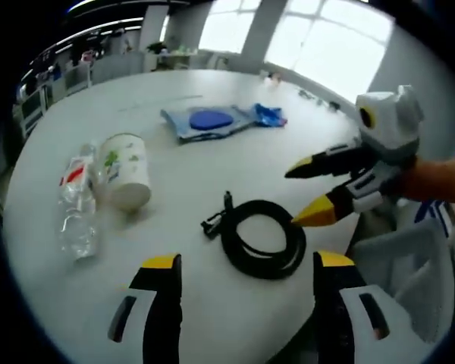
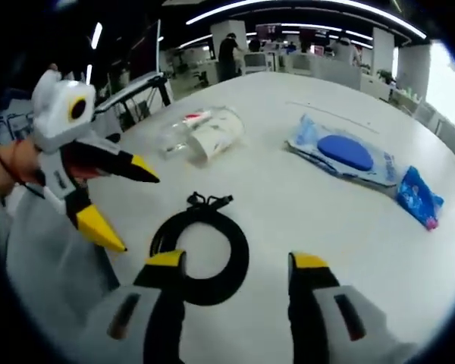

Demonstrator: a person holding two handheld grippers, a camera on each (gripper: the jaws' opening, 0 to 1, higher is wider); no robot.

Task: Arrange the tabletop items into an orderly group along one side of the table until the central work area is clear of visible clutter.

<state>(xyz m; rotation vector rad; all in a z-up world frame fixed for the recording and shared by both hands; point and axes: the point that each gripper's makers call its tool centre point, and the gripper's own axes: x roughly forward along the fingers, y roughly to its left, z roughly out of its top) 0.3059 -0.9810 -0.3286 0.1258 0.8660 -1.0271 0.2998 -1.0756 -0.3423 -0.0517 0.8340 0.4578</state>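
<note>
Low in the frame, 2 wide-open grippers, left (image 1: 243,271) and right (image 2: 229,264), flank the black cable (image 1: 262,237), ready to move it aside.

Bright windows (image 1: 288,38) line the far wall; what look like desks and monitors (image 2: 288,57) stand beyond the table under ceiling light strips (image 2: 303,9)

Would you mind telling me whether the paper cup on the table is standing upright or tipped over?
Tipped over. The paper cup lies on its side on the white table, beside the clear plastic bottle, which also lies flat.
</note>
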